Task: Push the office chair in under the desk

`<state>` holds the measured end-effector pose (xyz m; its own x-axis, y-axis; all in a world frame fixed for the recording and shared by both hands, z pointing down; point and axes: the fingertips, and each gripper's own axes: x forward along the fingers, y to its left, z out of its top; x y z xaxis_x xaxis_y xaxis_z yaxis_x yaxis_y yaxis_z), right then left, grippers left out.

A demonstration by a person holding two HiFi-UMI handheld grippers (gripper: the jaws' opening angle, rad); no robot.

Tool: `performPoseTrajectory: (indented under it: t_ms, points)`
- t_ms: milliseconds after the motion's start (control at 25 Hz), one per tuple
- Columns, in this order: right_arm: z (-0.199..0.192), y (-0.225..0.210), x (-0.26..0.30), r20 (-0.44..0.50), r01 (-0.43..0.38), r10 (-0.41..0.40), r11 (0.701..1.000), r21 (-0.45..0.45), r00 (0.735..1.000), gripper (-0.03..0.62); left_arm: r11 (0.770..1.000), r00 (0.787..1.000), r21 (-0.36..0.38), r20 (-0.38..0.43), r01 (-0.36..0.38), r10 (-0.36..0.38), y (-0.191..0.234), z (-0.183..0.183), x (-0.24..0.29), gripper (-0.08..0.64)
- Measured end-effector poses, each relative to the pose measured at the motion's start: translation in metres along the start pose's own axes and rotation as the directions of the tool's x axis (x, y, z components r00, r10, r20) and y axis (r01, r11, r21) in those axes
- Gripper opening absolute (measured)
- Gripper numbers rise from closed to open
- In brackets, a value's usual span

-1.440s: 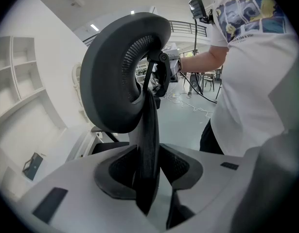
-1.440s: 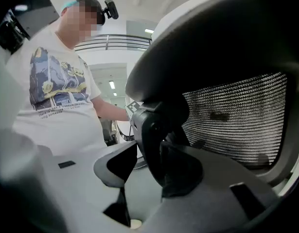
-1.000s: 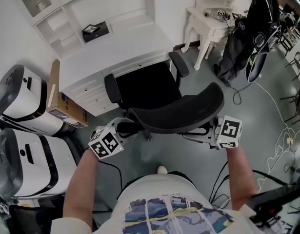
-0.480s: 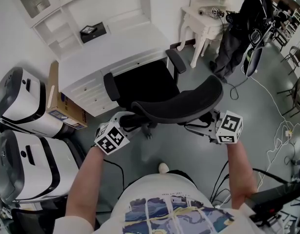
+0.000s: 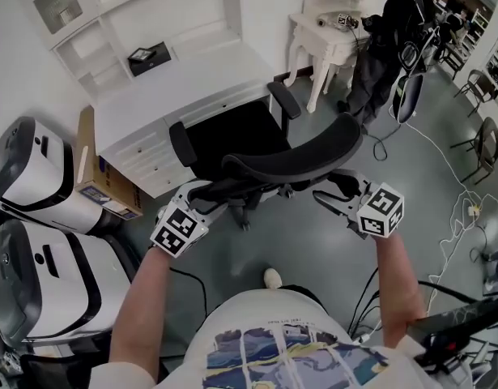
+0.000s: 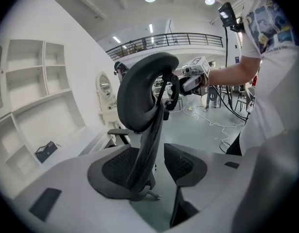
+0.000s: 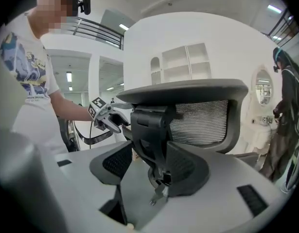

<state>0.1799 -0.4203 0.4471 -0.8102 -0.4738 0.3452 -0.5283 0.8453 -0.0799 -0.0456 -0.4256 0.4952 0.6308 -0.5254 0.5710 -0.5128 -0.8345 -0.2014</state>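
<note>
While both tongs hung released behind it, the office chair (image 5: 257, 148) stood with its seat tucked into the knee space under the front edge of the desk (image 5: 196, 75). It faced the desk, with its back toward the person. Its backrest (image 5: 313, 156) was a black, curved shell over fine mesh, and its long axis ran side to side, roughly along the desk's front edge. Two padded black armrests (image 5: 182, 143) reached toward that edge.

The left gripper (image 5: 206, 199) had just been opening its jaws. In its own view (image 6: 159, 164) the backrest's side edge (image 6: 144, 130) rose between the textured dark pads without being pinched. The right gripper (image 5: 334, 198) had likewise just been spreading. There (image 7: 144, 171) the chair's black back support (image 7: 151, 130) stood between the pads, unclamped.

Each gripper carried a cube (image 5: 380, 211) with black-and-white square markers. The desk was smooth white, with drawers at its left end and open shelves (image 5: 151, 14) above. A brown cardboard box (image 5: 91, 148) leaned at the desk's left end, its blue print too small to read.
</note>
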Motion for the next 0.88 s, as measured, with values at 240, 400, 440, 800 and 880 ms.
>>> performPoseTrajectory:
  t_ms: [240, 400, 440, 800, 880]
  points:
    - [-0.012, 0.012, -0.021, 0.008, 0.114, -0.115, 0.993, 0.038, 0.993, 0.184, 0.999, 0.997, -0.039, 0.071, -0.022, 0.024, -0.012, 0.007, -0.035, 0.225]
    - [-0.015, 0.029, -0.03, 0.02, 0.169, -0.17, 0.984, 0.061, 0.985, 0.122, 0.996, 0.993, -0.085, 0.119, -0.005, 0.015, -0.025, 0.016, -0.057, 0.179]
    - [-0.015, 0.036, -0.032, 0.021, 0.18, -0.181, 0.982, 0.064, 0.983, 0.096, 0.995, 0.991, -0.1, 0.134, 0.004, 0.01, -0.029, 0.018, -0.063, 0.165]
    - [-0.025, 0.12, -0.032, 0.001, 0.213, -0.214, 0.972, 0.094, 0.977, 0.035, 0.983, 0.978, -0.168, 0.206, 0.074, -0.038, -0.077, 0.021, -0.104, 0.028]
    - [-0.025, 0.137, -0.034, 0.001, 0.216, -0.217, 0.971, 0.102, 0.976, 0.034, 0.981, 0.977, -0.171, 0.208, 0.092, -0.056, -0.089, 0.02, -0.11, 0.021]
